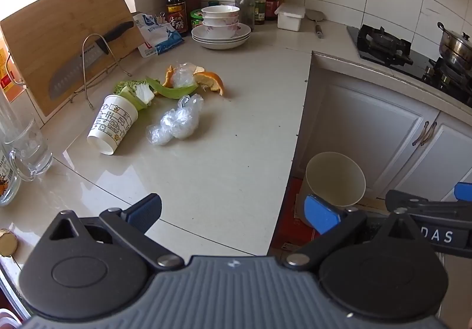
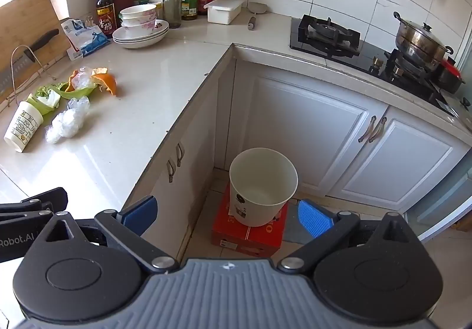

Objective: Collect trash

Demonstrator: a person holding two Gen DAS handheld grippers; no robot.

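Trash lies mid-bench: a tipped paper cup, crumpled plastic wrap and orange peel, well apart from the bench's front edge. Both the left claw and right claw are released, grasping nothing. The white bin stands on a red box on the floor.

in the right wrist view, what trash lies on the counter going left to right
paper cup → crumpled clear plastic → orange peel

My right hand-held gripper reads "DAS", the left one "Robot.AI"; vinegar bottle label says 香醋.
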